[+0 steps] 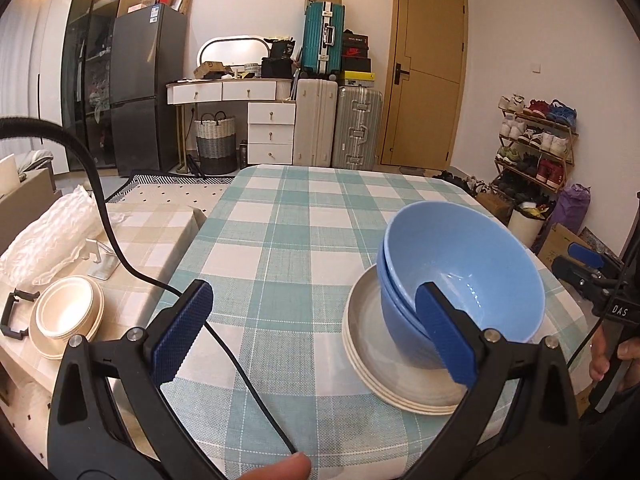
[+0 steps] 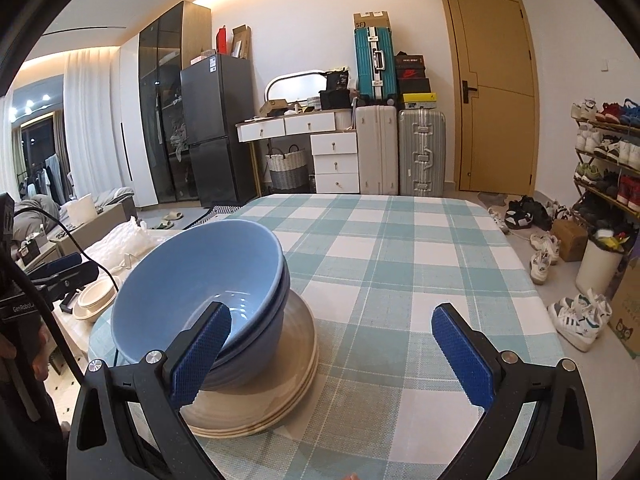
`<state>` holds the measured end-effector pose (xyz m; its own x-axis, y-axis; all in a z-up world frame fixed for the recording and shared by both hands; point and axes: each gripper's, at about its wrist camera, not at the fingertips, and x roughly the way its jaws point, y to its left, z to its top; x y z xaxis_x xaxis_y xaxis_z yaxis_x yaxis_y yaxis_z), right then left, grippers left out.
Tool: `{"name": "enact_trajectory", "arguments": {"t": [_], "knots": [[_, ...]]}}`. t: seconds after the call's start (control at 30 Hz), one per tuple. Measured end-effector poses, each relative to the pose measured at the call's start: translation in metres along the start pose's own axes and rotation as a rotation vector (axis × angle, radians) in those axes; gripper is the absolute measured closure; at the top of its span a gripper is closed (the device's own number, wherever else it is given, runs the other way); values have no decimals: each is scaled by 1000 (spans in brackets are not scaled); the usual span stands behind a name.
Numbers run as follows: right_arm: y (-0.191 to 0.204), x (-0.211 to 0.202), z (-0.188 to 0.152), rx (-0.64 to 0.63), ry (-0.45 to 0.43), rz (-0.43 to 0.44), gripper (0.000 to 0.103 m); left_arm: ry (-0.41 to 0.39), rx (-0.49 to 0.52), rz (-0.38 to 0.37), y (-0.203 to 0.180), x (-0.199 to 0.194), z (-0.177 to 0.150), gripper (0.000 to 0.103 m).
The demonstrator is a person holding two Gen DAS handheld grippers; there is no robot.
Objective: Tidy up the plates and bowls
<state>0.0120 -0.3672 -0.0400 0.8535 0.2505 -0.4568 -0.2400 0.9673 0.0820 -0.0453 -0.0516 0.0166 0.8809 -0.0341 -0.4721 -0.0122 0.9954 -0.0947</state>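
Note:
Stacked blue bowls (image 1: 464,276) sit nested on a stack of cream plates (image 1: 372,344) on the checked tablecloth (image 1: 288,232). My left gripper (image 1: 316,328) is open and empty; its right finger stands in front of the bowls' near side. In the right wrist view the same bowls (image 2: 192,280) rest on the plates (image 2: 292,368) at the left. My right gripper (image 2: 332,356) is open and empty, its left finger in front of the bowls. The right gripper also shows at the right edge of the left wrist view (image 1: 592,276).
A second stack of cream bowls and plates (image 1: 66,316) lies on a lower side table to the left, next to crumpled plastic wrap (image 1: 48,236). A black cable (image 1: 224,352) crosses the tablecloth. Suitcases, a dresser, a fridge and a shoe rack stand behind.

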Motion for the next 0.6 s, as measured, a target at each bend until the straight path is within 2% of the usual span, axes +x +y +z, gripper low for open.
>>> {"name": "enact_trajectory", "arguments": {"t": [0.27,0.6], "knots": [[-2,-1,-8,7,-38,-30,1,-9,9,6,-5,12,-17,2],[-3,2,-15,9,-40,-42,1,3,6,-6,-6,21,-25,2]]}}
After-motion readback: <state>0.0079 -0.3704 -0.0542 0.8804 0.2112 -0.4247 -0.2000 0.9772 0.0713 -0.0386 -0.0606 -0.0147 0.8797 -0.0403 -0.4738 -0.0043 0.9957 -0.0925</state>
